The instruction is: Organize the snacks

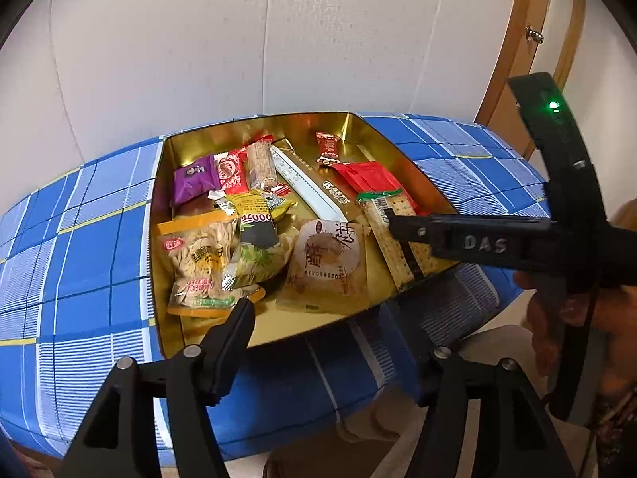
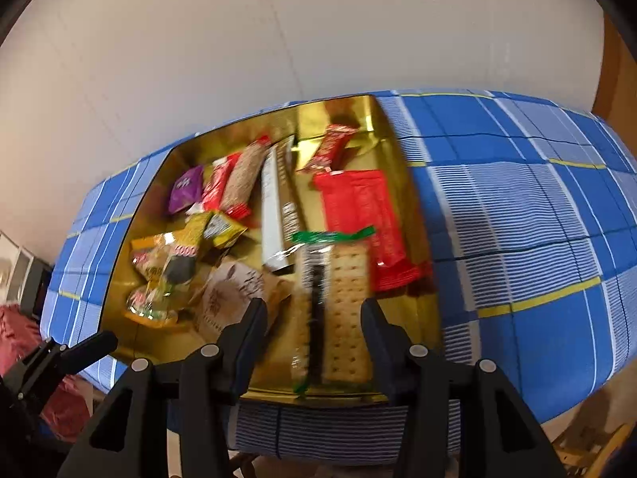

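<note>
Left wrist view alone shows right hand-held gripper (image 1: 392, 221) over cracker pack (image 1: 392, 239); both hand-held grippers wide.

The right tool (image 2: 314, 318) is held spread above a cracker pack (image 2: 342, 310), which lies in a gold tin (image 2: 422, 279) among other snacks.

Table (image 1: 91, 263) draped in a blue plaid cloth with white and yellow lines. Behind it, a plain off-white wall (image 1: 199, 40). Far right, a wooden door frame (image 1: 513, 51) with a small metal knob (image 1: 534, 34). In the right wrist view, lower left: reddish fabric (image 2: 16, 330), blurred, beside a pale shelf unit (image 2: 18, 275).
</note>
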Tool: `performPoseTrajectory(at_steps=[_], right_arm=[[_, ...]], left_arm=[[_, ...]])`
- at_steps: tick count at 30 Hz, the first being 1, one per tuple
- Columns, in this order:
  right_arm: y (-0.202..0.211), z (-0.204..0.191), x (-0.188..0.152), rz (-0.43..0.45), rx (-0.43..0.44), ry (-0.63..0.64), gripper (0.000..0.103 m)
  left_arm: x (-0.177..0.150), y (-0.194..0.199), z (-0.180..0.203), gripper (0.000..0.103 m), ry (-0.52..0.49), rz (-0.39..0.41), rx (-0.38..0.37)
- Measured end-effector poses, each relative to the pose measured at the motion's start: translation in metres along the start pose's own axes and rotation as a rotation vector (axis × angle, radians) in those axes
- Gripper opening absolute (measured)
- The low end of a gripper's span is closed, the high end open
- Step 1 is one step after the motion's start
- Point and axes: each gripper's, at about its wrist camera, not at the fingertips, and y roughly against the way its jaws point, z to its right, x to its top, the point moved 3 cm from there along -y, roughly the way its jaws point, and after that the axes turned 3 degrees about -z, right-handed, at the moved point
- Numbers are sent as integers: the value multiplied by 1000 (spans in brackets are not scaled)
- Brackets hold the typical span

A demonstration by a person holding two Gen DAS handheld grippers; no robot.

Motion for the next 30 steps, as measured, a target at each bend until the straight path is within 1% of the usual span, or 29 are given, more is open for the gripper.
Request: performPoseTrajectory(at_steps=[1,2,4,7,9,11,13,16,21,23,26,30], right_arm=[[3,-1,-1,9,1,-6,50],[11,-4,-2,33,-2,-19,50],[30,-7,-7,91,-17,-46,50],[55,-12,-20,171,-74,-82,53],[68,-15,-31,212,-121,-93,56],[78,-20,-43,243,-166,-91,59],[85,-27,-55,269,-197,-82,60],[94,-37,-76,295,-260,-89,61],[103,-48,-104,342,-316,-75,62],[107,-48,-109,369,-346,-79,62],[112,-45,-108,386,-352,-101,62],[109,-44,-108,374,-342,-112,62]], left_arm=[[-1,4,0,72,-2,7,8],[-2,8,0,79,-2,13,17],[-4,16,-1,88,-4,31,40],[-8,27,-2,89,-11,52,72],[-12,33,-3,93,-13,51,83],[-16,41,-4,99,-14,58,91],[-21,50,-6,102,-17,68,95],[-29,61,-10,103,-5,75,101],[-39,67,-20,103,65,45,36],[-42,69,-22,103,75,44,33],[-42,71,-22,103,74,49,39],[-41,74,-20,103,64,58,39]])
